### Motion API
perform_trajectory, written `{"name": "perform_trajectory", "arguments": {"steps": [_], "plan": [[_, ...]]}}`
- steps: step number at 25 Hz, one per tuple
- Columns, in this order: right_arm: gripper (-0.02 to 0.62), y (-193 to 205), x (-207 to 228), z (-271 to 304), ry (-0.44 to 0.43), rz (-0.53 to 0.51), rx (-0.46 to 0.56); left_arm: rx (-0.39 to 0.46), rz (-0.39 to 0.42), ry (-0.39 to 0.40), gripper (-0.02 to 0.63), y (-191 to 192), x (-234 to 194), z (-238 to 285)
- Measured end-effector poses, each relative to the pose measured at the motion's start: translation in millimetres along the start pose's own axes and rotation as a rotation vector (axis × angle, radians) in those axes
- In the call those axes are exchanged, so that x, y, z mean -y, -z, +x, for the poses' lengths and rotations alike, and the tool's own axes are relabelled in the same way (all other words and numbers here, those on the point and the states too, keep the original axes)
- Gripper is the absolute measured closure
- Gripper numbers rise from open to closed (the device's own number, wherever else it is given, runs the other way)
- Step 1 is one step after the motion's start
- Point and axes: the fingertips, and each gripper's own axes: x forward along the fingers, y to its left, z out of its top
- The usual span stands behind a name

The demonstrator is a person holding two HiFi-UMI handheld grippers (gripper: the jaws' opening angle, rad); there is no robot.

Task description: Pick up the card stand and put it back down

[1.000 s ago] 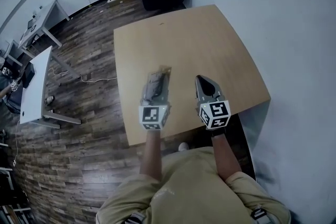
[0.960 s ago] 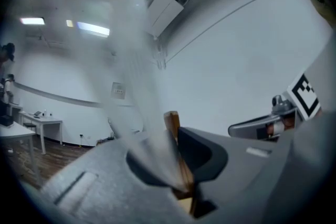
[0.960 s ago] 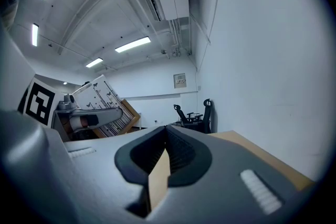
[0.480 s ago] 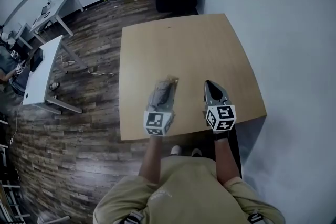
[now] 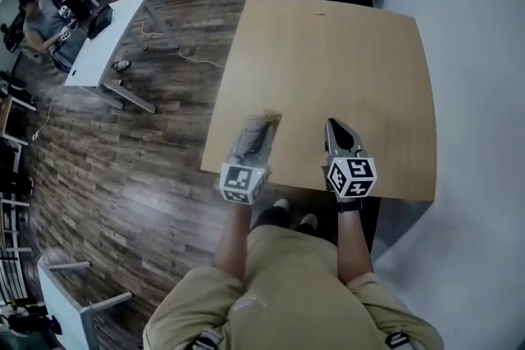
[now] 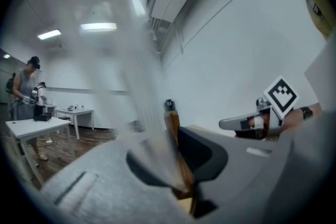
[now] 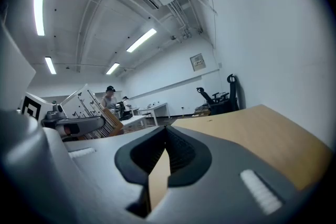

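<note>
Table (image 5: 344, 37): bare wood top, with both grippers over its near edge, just in front of the person (image 5: 287, 283). Left gripper (image 5: 259, 124) is over the near-left corner and its jaws are clamped on the stand (image 5: 264, 117). In the left gripper view the pads pinch the stand's wood base (image 6: 172, 126), and its clear panel (image 6: 142, 71) rises as a blur in front of the lens. Right gripper (image 5: 335, 127) is just beside the left one and apart from it, jaws together with nothing between them; its own view shows only table past the closed tips (image 7: 165, 139). The right gripper view also catches the stand (image 7: 86, 105) off to the left with the panel leaning, so it looks tilted, not square to the top. Whether the base touches the table can't be told from any view. Key relation: the stand is already inside the left jaws, at the tips, with the table under and ahead of it. The base's long axis seems to run roughly along the way the left gripper points. Judged step: the put-down, done with the left hand only, and the base needs levelling before the stand will sit upright. The right hand is near but isn't needed.
</note>
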Motion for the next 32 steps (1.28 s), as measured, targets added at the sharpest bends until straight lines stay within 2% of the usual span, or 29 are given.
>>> {"name": "perform_trajectory", "arguments": {"steps": [4,8,11,16,19,22,27,32], "plan": [[0.591,36.1,-37.5,33.0,-0.115,0.010,-0.058,-0.035,0.001,-0.079,0.569,30.2,-47.6,-21.1],[0.591,55.0,-68.2,64.5,-0.198,-0.032,-0.100,-0.116,-0.015,-0.128,0.569,64.0,-96.5,-35.2],[0.591,70.7,-78.7,84.2,-0.208,-0.087,-0.144,-0.165,-0.030,-0.112,0.569,89.1,-121.4,-40.9],[0.591,102.8,-96.0,125.5,-0.221,-0.050,-0.207,-0.242,-0.084,-0.067,0.567,130.2,-169.8,-37.2],[0.591,125.1,-108.7,150.0,-0.228,-0.042,-0.252,-0.273,-0.087,-0.043,0.566,154.8,-206.1,-25.8],[0.591,149.1,-117.0,165.9,-0.235,-0.045,-0.303,-0.320,-0.067,0.016,0.568,178.1,-228.6,-10.3],[0.591,164.1,-120.3,207.1,-0.227,-0.038,-0.339,-0.374,-0.011,0.179,0.568,207.3,-253.7,31.5],[0.591,180.1,-129.6,249.2,-0.220,-0.020,-0.373,-0.393,0.040,0.334,0.568,231.5,-271.5,70.2]]}}
